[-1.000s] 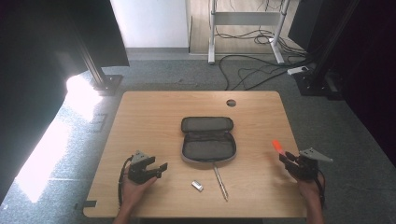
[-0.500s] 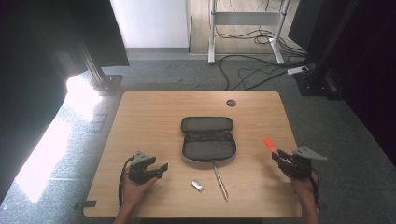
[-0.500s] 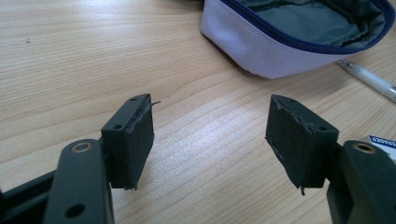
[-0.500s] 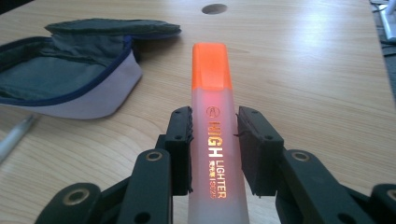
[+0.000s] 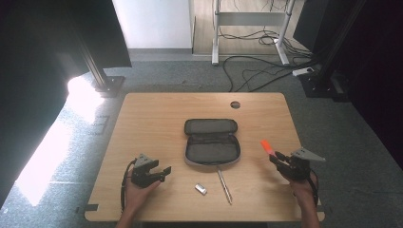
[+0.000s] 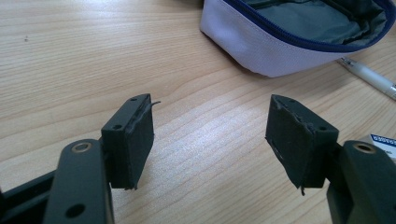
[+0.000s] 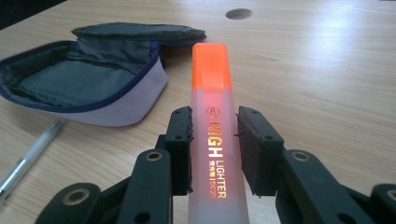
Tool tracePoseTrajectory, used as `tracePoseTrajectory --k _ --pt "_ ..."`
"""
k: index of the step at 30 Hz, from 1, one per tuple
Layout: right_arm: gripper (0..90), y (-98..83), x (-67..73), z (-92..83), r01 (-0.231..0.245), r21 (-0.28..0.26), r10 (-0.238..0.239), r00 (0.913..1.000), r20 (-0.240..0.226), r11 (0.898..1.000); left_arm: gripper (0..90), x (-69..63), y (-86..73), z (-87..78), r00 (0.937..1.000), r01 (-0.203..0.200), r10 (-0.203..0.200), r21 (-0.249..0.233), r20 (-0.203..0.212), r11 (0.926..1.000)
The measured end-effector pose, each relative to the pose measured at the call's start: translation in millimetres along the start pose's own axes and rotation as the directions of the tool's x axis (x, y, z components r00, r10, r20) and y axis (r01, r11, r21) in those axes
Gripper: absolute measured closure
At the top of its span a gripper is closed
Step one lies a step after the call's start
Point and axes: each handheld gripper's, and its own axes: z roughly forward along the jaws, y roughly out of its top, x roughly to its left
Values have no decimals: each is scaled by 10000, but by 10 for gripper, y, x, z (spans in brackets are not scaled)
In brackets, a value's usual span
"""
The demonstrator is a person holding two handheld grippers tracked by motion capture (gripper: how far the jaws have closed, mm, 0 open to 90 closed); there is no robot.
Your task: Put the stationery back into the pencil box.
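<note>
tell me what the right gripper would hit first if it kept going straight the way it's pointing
Probably the open pencil case. The right gripper, shut on the orange highlighter, points toward the case's near right end, so the highlighter's cap would likely meet it first. Depth is unclear; it might just pass by the rim.

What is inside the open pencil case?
The pencil case lies unzipped, and only its grey lining shows; nothing is seen inside. The bottom of its near side is hidden behind its wall. The pen and the highlighter, gripped by the right gripper, are outside.
</note>
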Motion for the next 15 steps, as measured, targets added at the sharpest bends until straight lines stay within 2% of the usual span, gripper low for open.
tracePoseTrajectory --k 10,15 --pt "657 83 156 75 281 -156 -288 9986 -451 9995 327 6 -5 2 10000 42 -42 -9 16 10000" --pt "657 117 223 109 266 -253 -282 9974 -668 9993 327 0 -3 -1 10000 23 -23 -10 49 10000"
